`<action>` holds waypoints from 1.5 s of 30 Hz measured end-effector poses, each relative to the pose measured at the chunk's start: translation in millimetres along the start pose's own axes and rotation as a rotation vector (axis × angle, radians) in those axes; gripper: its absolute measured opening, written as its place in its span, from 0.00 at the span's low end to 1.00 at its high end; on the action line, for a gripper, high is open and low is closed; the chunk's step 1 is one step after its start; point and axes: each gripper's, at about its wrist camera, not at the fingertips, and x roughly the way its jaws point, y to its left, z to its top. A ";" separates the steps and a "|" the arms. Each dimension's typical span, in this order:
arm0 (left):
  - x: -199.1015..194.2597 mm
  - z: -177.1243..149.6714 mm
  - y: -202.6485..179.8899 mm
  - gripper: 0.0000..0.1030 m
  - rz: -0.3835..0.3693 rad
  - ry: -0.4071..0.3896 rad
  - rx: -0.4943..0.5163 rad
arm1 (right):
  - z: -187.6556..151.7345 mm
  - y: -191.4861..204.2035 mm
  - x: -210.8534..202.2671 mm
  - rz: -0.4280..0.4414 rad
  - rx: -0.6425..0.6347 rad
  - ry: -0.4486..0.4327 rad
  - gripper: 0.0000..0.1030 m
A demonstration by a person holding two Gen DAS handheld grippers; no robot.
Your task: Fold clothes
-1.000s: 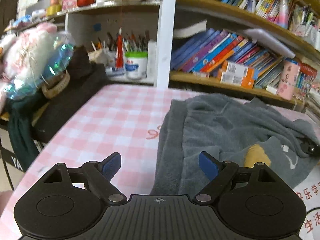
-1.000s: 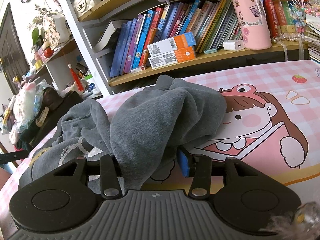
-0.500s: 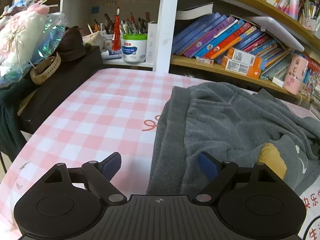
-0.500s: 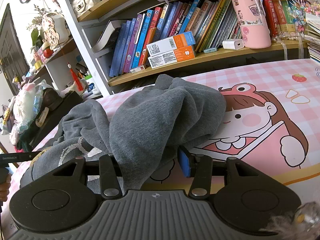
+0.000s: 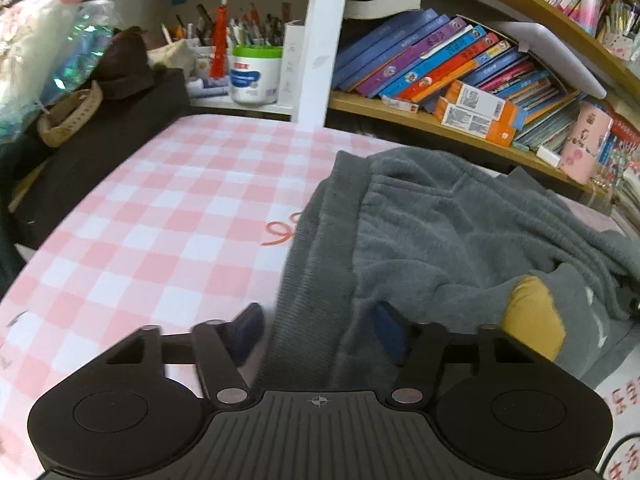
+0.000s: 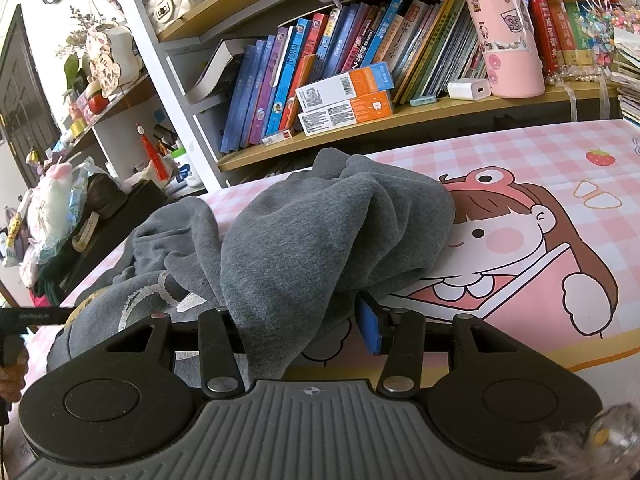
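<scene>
A grey sweatshirt (image 5: 440, 220) lies crumpled on the pink checked tablecloth (image 5: 180, 220); a yellow patch (image 5: 532, 320) shows on its near side. My left gripper (image 5: 320, 326) straddles the garment's ribbed hem (image 5: 312, 280) at its left edge. Its jaws are closing with the hem between them, and a thin gap is left at the left pad (image 5: 250, 326). My right gripper (image 6: 300, 326) is shut on a bunched fold of the sweatshirt (image 6: 320, 232), which drapes over and hides its left finger. The blue right pad (image 6: 368, 328) presses against the cloth.
Shelves of books (image 5: 440, 68) run along the table's far edge, with a pink cup (image 6: 508, 40) on the ledge. A black box (image 5: 92, 152) and a bagged plush toy stand off the left edge. A cartoon print (image 6: 520, 240) covers the cloth to the right.
My left gripper moved forward and lower over the hem, and its fingers have drawn much closer together around it. The right gripper and its fold of cloth have stayed where they were.
</scene>
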 end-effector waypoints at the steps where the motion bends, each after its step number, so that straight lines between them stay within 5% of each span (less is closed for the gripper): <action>1: 3.5 2.5 -1.1 0.51 -0.008 0.000 0.001 | -0.1 0.3 0.0 0.000 -0.002 -0.001 0.44; 6: 16.8 13.9 -7.6 0.25 -0.040 -0.011 0.013 | -0.4 -0.5 0.3 0.002 0.010 0.002 0.45; 8: 11.6 19.9 -14.7 0.24 0.049 -0.081 0.102 | -0.4 -0.8 0.3 0.003 0.014 0.001 0.48; 12: -11.5 31.2 3.1 0.25 0.126 -0.200 0.058 | -2.3 11.2 -0.5 0.041 -0.057 -0.005 0.61; 19: -25.2 -3.2 43.0 0.25 0.183 -0.104 -0.040 | -5.9 29.0 -1.4 0.101 -0.155 -0.012 0.74; 23: -34.8 -16.4 37.2 0.38 0.213 -0.060 0.050 | -6.2 29.4 -1.2 0.104 -0.160 -0.010 0.75; 26: -54.1 -9.5 24.5 0.54 0.269 -0.107 0.178 | -7.6 28.5 0.2 0.103 -0.152 0.002 0.75; 29: -77.9 3.6 17.8 0.57 0.295 -0.230 0.224 | -9.0 30.6 -4.2 0.092 -0.152 -0.003 0.75; 31: -86.8 11.6 15.1 0.57 0.228 -0.289 0.187 | -9.1 32.5 -9.3 0.081 -0.158 -0.013 0.75; 35: -71.0 12.9 3.2 0.57 0.010 -0.255 0.114 | -7.9 35.8 -20.2 0.062 -0.169 -0.032 0.75; 43: -22.7 -4.1 -3.2 0.58 -0.092 -0.147 0.054 | 5.6 57.2 -43.1 0.008 -0.265 -0.080 0.75; 45: -21.6 -4.1 0.6 0.67 -0.098 -0.143 0.030 | 14.3 68.1 -36.9 0.001 -0.311 -0.080 0.75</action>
